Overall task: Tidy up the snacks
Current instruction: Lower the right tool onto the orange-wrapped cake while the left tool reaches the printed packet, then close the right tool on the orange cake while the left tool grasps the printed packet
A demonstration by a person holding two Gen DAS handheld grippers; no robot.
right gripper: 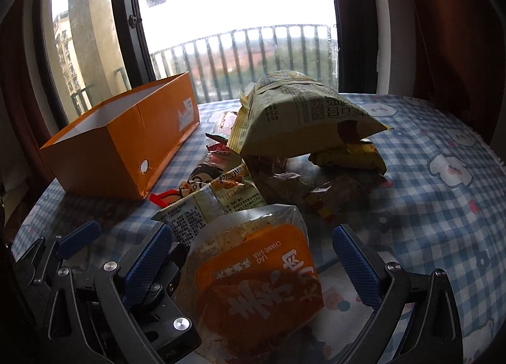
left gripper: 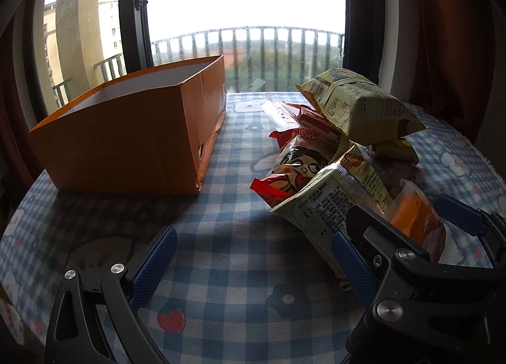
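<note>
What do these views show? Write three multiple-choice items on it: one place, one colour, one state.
1. Where is the open cardboard box relative to the snack pile?
A. left of it
B. right of it
C. on top of it

2. What colour is that box outside?
A. green
B. orange
C. black

3. How is the right claw?
A. shut on nothing
B. out of view
C. open around the orange-labelled clear packet

Key: A, the box stands left of the pile in both views; B, its walls are orange; C, blue fingers stand apart on either side of the packet.
</note>
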